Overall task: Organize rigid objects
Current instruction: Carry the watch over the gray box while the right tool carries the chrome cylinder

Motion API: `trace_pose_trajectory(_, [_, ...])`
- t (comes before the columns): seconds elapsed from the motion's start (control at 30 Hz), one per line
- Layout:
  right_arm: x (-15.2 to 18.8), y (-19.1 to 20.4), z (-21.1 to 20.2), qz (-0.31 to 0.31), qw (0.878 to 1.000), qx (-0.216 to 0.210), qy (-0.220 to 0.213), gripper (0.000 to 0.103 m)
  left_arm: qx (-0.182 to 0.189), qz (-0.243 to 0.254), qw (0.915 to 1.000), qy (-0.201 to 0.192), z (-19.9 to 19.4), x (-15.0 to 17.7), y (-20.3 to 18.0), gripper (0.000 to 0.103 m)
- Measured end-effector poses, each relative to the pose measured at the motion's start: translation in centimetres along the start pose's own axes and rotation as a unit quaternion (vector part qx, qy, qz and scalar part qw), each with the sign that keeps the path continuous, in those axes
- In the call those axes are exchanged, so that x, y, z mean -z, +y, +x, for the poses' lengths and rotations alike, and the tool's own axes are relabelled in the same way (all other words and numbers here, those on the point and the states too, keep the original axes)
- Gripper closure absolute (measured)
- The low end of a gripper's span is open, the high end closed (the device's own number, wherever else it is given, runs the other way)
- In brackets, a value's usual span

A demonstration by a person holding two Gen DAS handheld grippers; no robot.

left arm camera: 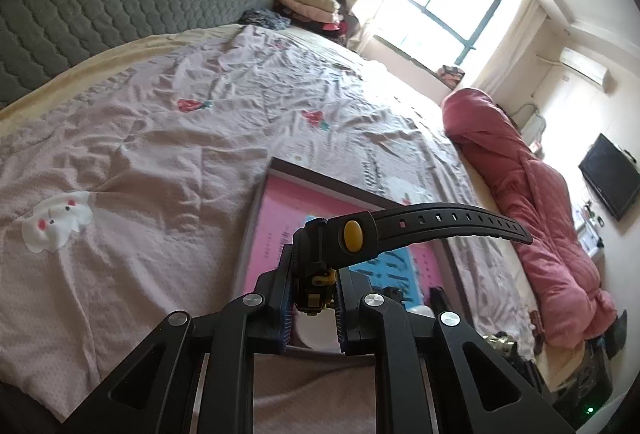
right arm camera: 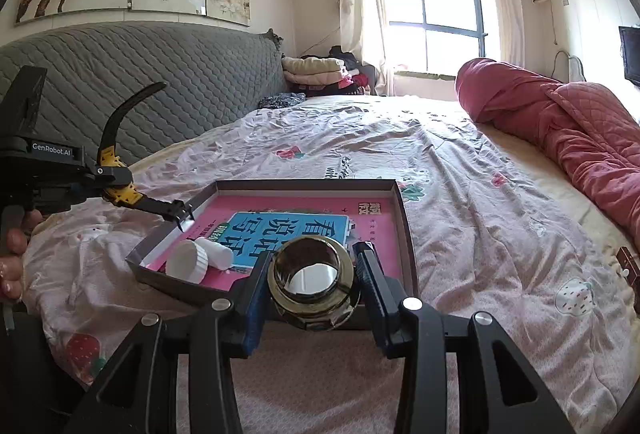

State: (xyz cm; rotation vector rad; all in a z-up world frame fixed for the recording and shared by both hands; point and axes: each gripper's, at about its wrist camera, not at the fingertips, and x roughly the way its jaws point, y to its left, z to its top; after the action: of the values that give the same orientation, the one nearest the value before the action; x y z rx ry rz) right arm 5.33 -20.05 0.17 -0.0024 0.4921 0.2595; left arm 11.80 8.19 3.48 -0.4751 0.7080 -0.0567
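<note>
Closest to me, my right hand-held gripper (right arm camera: 312, 284) is clamped on a shiny brass-coloured metal ring (right arm camera: 313, 284), its open bore facing the camera, held just above the near edge of the shallow cardboard box (right arm camera: 401, 211). My left hand-held gripper (left arm camera: 314, 292) is clamped on the yellow-and-black body of a wristwatch (left arm camera: 320, 258), with one black strap sticking out to the right and, seen from the right wrist view, the other curving upward while the buckle end hangs over the box's left corner. The box sits on the bed (right arm camera: 460, 169), on a wrinkled pink sheet, and holds a pink book (right arm camera: 304, 230) with a blue panel. A white bottle (right arm camera: 200, 260) with a ribbed cap lies on its side in the box's near left corner, touching the book.
</note>
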Motion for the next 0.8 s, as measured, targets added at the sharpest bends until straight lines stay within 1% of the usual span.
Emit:
trace_pose_trajectory(0.13, [0.0, -0.4, 0.8, 0.005, 1.0, 0.004, 0.006, 0.06, -0.012, -0.012, 0.9997, 0.016, 1.5, 0.3, 1.1, 0.086])
trace_pose_trajectory(0.23, [0.0, -0.8, 1.3, 0.01, 1.0, 0.006, 0.01, 0.06, -0.018, -0.012, 0.9994, 0.028, 2.5, 0.9, 1.3, 0.086])
trace_pose_trajectory(0.57, [-0.1, -1.9, 2.5, 0.022, 0.999, 0.025, 0.009, 0.06, -0.019, -0.008, 0.9984, 0.052, 4.8, 2.4, 0.9, 0.086])
trace_pose_trajectory(0.8, [-0.1, -2.1, 3.6, 0.013, 0.999, 0.035, 0.018, 0.06, -0.023, -0.004, 0.9976, 0.065, 6.1, 3.2, 0.9, 0.086])
